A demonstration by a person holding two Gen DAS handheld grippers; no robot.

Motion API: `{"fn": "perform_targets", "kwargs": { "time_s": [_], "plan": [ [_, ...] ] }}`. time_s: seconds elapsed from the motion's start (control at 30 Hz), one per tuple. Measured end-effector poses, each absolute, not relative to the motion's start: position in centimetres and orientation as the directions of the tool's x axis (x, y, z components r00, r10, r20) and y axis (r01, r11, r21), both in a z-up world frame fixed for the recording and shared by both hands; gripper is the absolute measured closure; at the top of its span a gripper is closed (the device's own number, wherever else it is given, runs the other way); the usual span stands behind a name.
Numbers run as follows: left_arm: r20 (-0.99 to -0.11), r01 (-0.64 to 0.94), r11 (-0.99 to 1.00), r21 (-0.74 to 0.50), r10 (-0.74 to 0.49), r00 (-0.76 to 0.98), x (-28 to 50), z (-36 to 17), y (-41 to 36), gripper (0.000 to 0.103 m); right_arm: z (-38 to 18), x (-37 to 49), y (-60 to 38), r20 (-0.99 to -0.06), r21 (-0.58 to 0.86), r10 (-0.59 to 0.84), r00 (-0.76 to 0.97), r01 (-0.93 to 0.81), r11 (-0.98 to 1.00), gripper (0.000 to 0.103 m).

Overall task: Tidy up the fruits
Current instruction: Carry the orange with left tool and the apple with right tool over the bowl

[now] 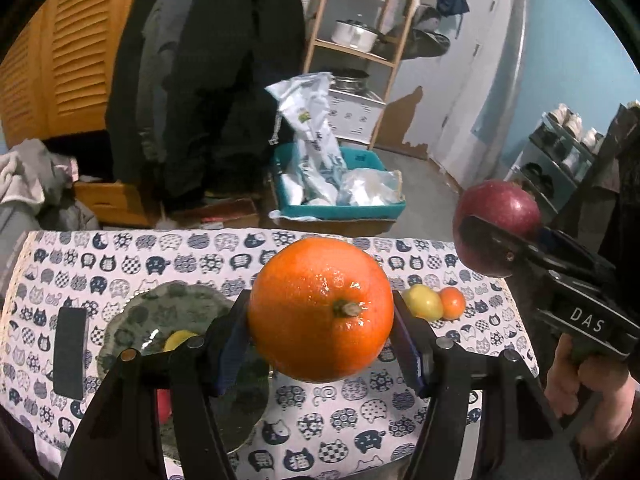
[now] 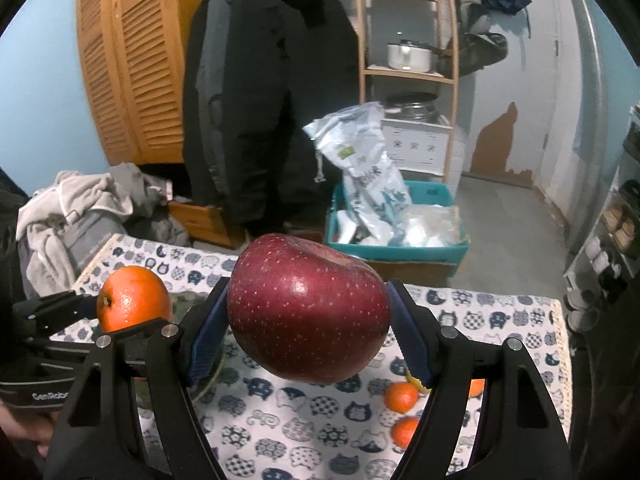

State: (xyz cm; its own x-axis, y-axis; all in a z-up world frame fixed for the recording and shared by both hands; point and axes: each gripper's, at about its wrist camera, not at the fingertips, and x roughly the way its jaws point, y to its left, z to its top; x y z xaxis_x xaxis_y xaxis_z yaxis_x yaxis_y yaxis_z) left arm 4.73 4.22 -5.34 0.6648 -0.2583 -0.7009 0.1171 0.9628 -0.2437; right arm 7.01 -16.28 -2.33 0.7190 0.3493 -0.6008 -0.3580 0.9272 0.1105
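Both hands are loaded up right now: the left claw [image 1: 320, 316] is clamped on an orange [image 1: 320, 310] and the right claw [image 2: 308, 312] is gripping a dark red apple [image 2: 308, 308], both held up above the cat-print bench [image 1: 340, 432] with the green plate [image 1: 160, 304].

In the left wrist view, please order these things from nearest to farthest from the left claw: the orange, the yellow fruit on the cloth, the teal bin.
1. The orange: held between the pads of the left claw.
2. The yellow fruit: on the cat-print cloth, just right of the orange, beside a small orange fruit.
3. The teal bin: on the floor beyond the table.
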Motion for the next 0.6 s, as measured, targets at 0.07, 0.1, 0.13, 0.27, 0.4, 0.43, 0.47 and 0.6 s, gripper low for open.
{"fn": "perform_targets", "kwargs": {
  "time_s": [0.07,0.1,0.13,0.27,0.4,0.43,0.47,0.6],
  "plan": [
    [-0.703,0.094,0.964,-0.249,-0.247,0.667,4.7,-5.6,5.4,0.037,-2.4,7.2,-15.2,-0.603,0.115,0.363,0.710,-0.373,0.921,0.028],
    [-0.703,0.088,0.964,-0.252,-0.245,0.668,4.6,-5.6,5.8,0.037,-2.4,7.2,-14.8,-0.604,0.117,0.369,0.706,-0.379,0.918,0.028],
    [-0.705,0.078,0.964,-0.253,-0.239,0.668,4.6,-5.8,6.3,0.037,-2.5,7.4,-14.1,-0.607,0.121,0.377,0.700,-0.387,0.914,0.028],
    [-0.713,0.033,0.966,-0.258,-0.213,0.668,4.6,-6.5,8.6,0.037,-2.9,7.9,-12.4,-0.618,0.138,0.400,0.677,-0.407,0.903,0.028],
    [-0.728,-0.013,0.963,-0.268,-0.194,0.657,4.8,-7.5,10.6,0.037,-3.8,8.6,-10.2,-0.639,0.154,0.419,0.645,-0.427,0.891,0.028],
    [-0.733,-0.025,0.962,-0.272,-0.190,0.653,4.8,-7.8,11.2,0.037,-4.0,8.7,-9.7,-0.645,0.155,0.422,0.637,-0.432,0.889,0.028],
    [-0.737,-0.035,0.961,-0.273,-0.185,0.650,4.9,-8.1,11.7,0.037,-4.3,8.7,-9.2,-0.649,0.156,0.425,0.631,-0.436,0.886,0.028],
    [-0.760,-0.081,0.960,-0.269,-0.160,0.630,5.1,-9.4,13.6,0.037,-5.7,9.2,-7.3,-0.674,0.165,0.437,0.596,-0.455,0.875,0.028]
  ]
}}
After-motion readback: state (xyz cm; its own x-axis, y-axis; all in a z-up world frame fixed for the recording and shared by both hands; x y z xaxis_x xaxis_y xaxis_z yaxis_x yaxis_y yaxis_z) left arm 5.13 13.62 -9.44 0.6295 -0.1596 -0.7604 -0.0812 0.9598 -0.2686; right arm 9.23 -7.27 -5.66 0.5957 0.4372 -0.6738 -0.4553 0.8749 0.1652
